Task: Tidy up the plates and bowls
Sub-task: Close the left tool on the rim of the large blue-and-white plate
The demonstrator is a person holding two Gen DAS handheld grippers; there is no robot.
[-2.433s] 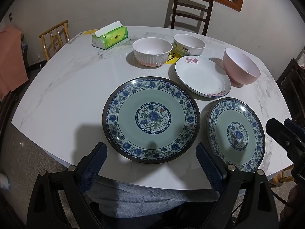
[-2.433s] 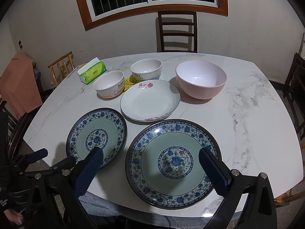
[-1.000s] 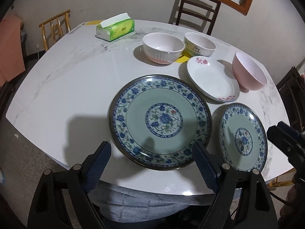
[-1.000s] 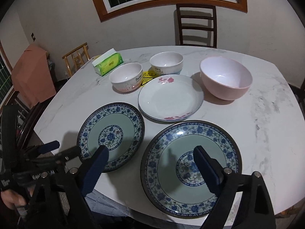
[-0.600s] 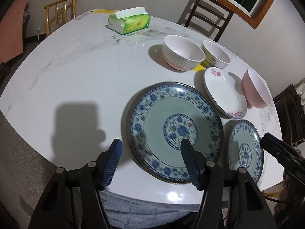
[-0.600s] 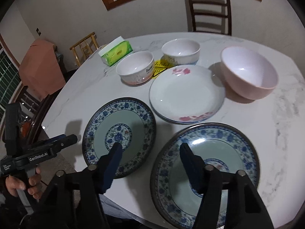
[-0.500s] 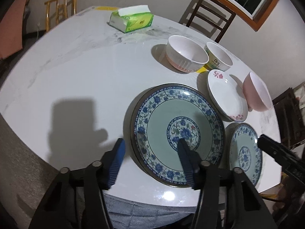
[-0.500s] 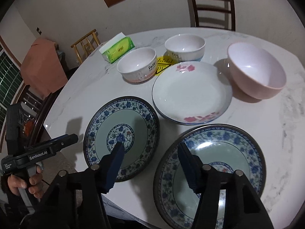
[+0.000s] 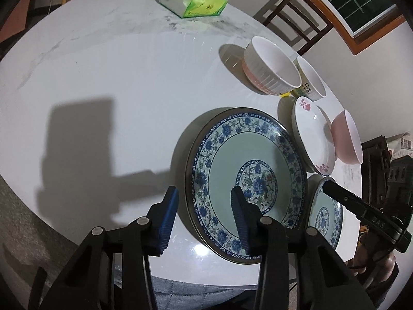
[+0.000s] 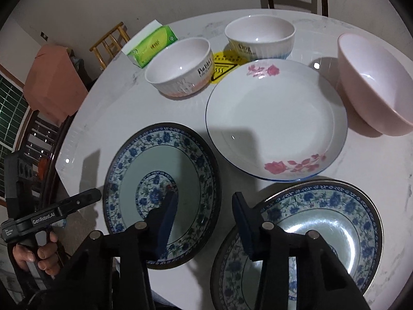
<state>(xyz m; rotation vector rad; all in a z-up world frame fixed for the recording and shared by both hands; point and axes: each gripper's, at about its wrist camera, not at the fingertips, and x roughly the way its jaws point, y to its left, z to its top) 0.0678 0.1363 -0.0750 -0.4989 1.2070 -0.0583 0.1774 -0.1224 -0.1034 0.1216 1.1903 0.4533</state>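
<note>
Left wrist view: left hand-held gripper (image 9: 204, 215) points steeply down at the near edge of the white marble bench (image 9: 103, 77). Jaws partly apart and closing; the rim of the large blue-floral plate (image 9: 247, 180) sits between them, left pad outside the rim, right pad over the plate's green well. Pads not visibly pressing on it. Right of it lies the small blue-floral plate (image 9: 325, 214), partly covered by the right hand-held gripper (image 9: 333, 190), which comes in from the right edge; its jaw gap is not readable from this side. Behind: white rose plate (image 9: 312, 134), pink bowl (image 9: 347, 139), ribbed white bowl (image 9: 271, 64), second white bowl (image 9: 309, 80) just behind it, green tissue pack (image 9: 193, 0) at the far side. Chair (image 9: 291, 18) and window beyond.

Right wrist view: right hand-held gripper (image 10: 205, 219) also angled steeply down, jaws partly apart and closing. Left pad over the small blue-floral plate (image 10: 160, 186), right pad at the large blue-floral plate's (image 10: 309, 235) near-left rim; the two rims and a gap of bench lie between the pads. No contact visible. White rose plate (image 10: 276, 118) just behind, pink bowl (image 10: 374, 82) right, ribbed white bowl (image 10: 180, 67) and second white bowl (image 10: 259, 37) further back with a yellow warning sticker (image 10: 223, 68) between them, tissue pack (image 10: 152, 44) behind. Left hand-held gripper (image 10: 90, 196) enters low left, held by a hand (image 10: 38, 253).
</note>
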